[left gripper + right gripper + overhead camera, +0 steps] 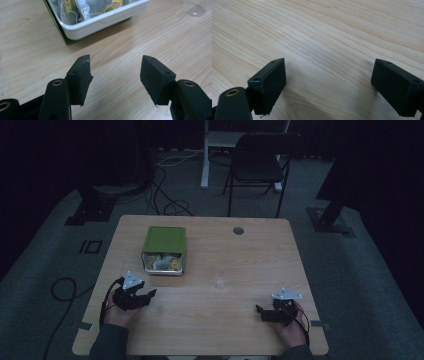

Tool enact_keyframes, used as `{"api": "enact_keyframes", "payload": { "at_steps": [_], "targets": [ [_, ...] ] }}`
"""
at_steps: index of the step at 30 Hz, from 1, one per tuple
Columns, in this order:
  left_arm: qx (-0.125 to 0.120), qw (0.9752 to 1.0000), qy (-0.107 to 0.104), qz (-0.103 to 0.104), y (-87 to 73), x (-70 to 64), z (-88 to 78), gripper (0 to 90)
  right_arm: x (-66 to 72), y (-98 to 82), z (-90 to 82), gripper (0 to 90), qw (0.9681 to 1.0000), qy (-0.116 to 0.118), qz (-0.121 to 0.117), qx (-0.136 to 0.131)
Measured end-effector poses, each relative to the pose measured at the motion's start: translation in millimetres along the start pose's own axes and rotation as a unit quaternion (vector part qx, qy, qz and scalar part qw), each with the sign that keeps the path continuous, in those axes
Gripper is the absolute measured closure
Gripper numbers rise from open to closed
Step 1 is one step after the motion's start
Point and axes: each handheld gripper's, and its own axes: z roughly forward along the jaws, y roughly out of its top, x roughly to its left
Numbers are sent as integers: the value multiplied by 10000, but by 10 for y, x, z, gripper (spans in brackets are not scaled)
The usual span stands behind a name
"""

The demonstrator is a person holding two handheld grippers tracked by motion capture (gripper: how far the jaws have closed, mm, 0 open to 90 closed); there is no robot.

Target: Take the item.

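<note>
A: What is the surface like?

B: One rectangular desk [225, 265] of pale wood with a fine, streaky grain and rounded corners sits mid-frame in the high view. A single small round grey grommet [238, 230] is set near its far edge, right of centre.

A: And what stands on it?

B: One square green box [164, 241] with a flat matte top, in the upper left part of the desk. A glossy white plastic tray [105, 21] with a rounded rim slides out of its near side, and it holds crumpled paper tea bags [82, 7] with yellow tags; there are several, too bunched to count. In the left tool's view the tray fills the upper middle of the frame, with a small clear round object [193, 9] lying on the wood at the upper right, too faint to identify.

A: How many tools?

B: Two, each in one of the person's hands. The left tool [134, 296], black and blocky with a grey three-cornered plate on top, is at the lower left of the desk, near the tray but apart from it. Its jaws stand moderately open and hold nothing. The right tool [277, 311] is at the lower right, well apart from the box. Its jaws are spread wide over bare wood, empty. The jaw pads are matte black slabs with small screw holes.

A: Anything beyond the desk?

B: One dark folding chair [257, 160] at the top of the frame, and black cables [165, 200] looped on the grey carpet.
</note>
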Motion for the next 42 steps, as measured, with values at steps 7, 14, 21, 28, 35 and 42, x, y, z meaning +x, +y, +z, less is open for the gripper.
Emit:
{"api": "enact_keyframes", "payload": {
  "at_steps": [7, 14, 21, 28, 35, 42],
  "targets": [
    [-39, 10000, 4, 65, 97, 8, 5, 429, 0, 0, 0, 123, 10000, 0, -1, 0],
    [-56, 9999, 0, 121, 158, 5, 11, 430, 0, 0, 0, 123, 10000, 0, 3, 2],
    [-94, 9998, -22, 167, 236, 0, 25, 434, 1, 0, 0, 123, 10000, 0, 4, 3],
    [-107, 9997, -72, 200, 300, -6, 50, 448, 0, 0, 0, 123, 10000, 0, 3, 1],
    [-162, 9995, -128, 237, 366, 1, 82, 449, 0, 0, 0, 123, 10000, -1, 0, 2],
    [-188, 9992, -164, 328, 423, -1, 101, 465, 1, 0, 0, 123, 10000, -1, 4, 1]
  ]
}}
